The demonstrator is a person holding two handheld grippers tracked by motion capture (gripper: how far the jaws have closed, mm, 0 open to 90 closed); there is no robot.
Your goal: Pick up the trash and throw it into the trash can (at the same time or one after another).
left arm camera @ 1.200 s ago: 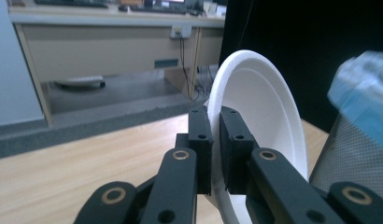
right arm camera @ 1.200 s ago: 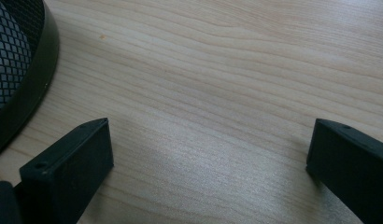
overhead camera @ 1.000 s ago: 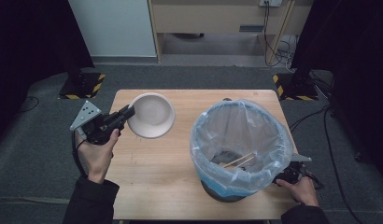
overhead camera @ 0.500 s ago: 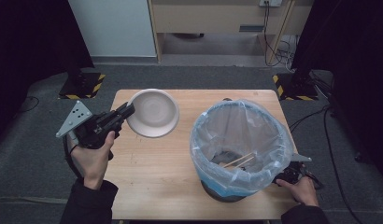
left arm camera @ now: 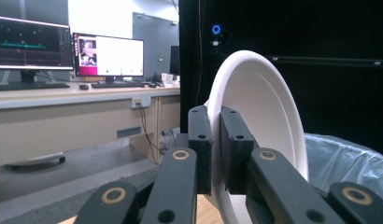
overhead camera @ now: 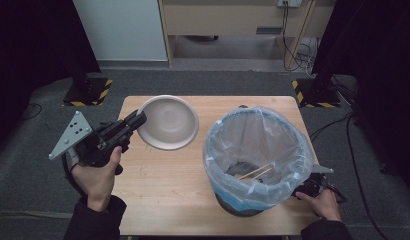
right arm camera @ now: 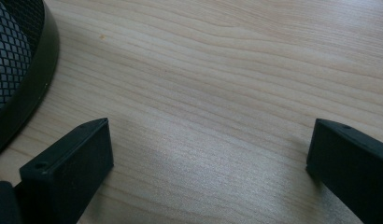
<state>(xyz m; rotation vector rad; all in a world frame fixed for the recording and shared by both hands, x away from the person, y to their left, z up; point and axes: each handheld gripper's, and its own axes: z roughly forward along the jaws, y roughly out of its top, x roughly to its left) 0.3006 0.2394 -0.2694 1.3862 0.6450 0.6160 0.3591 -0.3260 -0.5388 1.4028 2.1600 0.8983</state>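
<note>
The bowl [overhead camera: 169, 122], white and shallow, was pinched by its rim between the jaws of the left gripper [overhead camera: 138, 120], clear of the counter [overhead camera: 163, 185] and tipped so its hollow faced up and forward. No writing could be read on it. In the left gripper view the bowl [left arm camera: 259, 121] stood on edge between the two black pads, its rim running up past their tips, with lit monitors on a far desk to one side of the jaws and the clear liner of the bin [left arm camera: 348, 163] to the other. The high view showed the left hand [overhead camera: 98, 175] raised beside the counter's edge, wrist level, gripper pointing toward the bin [overhead camera: 258, 155], where wooden sticks [overhead camera: 254, 172] lay. The right gripper [right arm camera: 208, 154] rested low with jaws wide apart over bare wood, the bin's black mesh base [right arm camera: 17, 60] just off one jaw.
</note>
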